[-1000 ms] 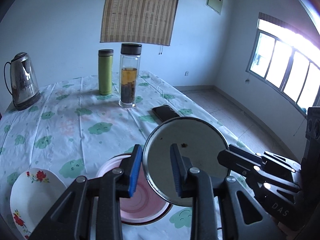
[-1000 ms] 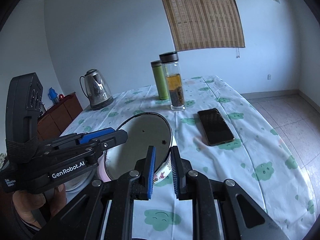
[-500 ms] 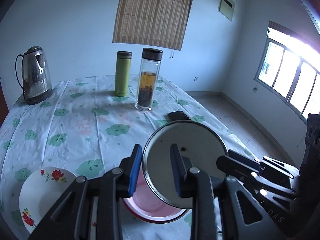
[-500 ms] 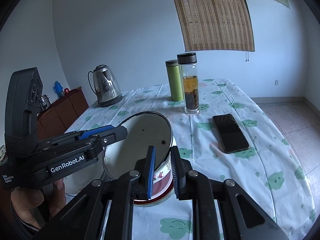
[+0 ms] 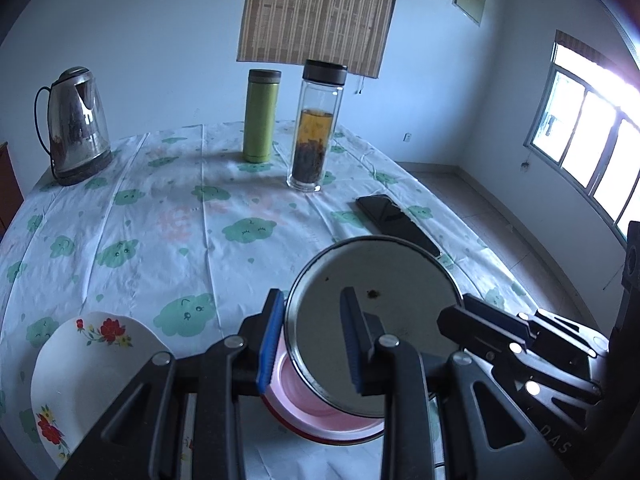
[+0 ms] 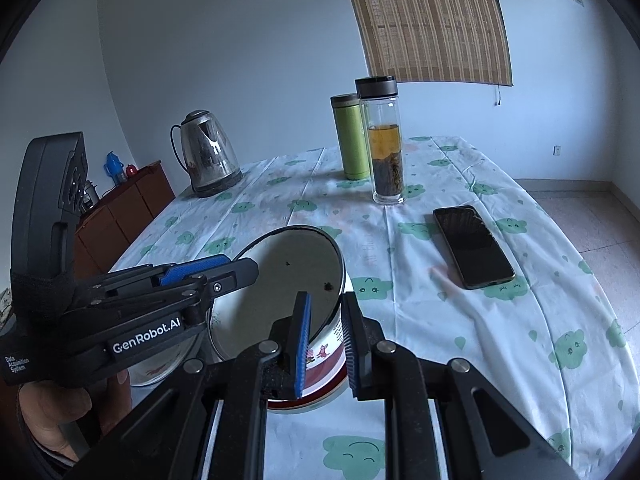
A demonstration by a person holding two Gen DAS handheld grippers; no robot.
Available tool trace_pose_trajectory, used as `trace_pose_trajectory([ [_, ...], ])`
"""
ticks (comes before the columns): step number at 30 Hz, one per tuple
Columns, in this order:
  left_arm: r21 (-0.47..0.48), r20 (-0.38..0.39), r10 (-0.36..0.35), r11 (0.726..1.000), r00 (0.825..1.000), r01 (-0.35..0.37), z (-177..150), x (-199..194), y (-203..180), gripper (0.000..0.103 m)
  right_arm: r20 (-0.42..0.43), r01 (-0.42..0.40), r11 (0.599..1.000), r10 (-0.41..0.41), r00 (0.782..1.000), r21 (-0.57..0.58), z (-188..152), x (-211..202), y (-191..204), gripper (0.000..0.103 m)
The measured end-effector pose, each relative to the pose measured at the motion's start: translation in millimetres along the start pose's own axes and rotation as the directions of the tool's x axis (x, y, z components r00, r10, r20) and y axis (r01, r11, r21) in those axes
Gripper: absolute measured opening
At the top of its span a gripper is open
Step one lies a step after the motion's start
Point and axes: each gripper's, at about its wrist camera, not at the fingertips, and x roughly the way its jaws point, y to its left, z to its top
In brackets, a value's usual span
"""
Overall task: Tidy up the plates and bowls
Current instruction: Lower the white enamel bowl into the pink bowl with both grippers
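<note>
Both grippers are pinching the rim of the metal bowl (image 5: 372, 320), the left gripper (image 5: 312, 344) from one side and the right gripper (image 6: 326, 344) from the other, jaws closed on its wall. Over the past second they have been carrying it, tilted, above the pink bowl (image 5: 316, 412), which has slid lower in view. Nesting appears close; the floral plate (image 5: 80, 376) is lying apart on the tablecloth (image 5: 180, 216).

Round enamel bowl (image 5: 372, 280): matt grey interior, speckled.
Shallow pink bowl (image 5: 316, 412): smooth, glossy.
Steel electric kettle (image 5: 74, 124): polished, mirror-like.
Cloud-print tablecloth (image 5: 168, 216): creased cloth, matt.
Black phone (image 6: 472, 246): glossy.
Gripper pads (image 6: 303, 336): blue, ribbed.
</note>
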Motion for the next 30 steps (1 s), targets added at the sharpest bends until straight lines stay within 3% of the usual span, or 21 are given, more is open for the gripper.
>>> trace_pose_trajectory([
  [30, -0.007, -0.031, 0.032, 0.999, 0.999, -0.032, -6, 9, 10, 0.026, -0.061, 0.003, 1.0, -0.003, 0.998, -0.006, -11, 23, 4, 0.017],
])
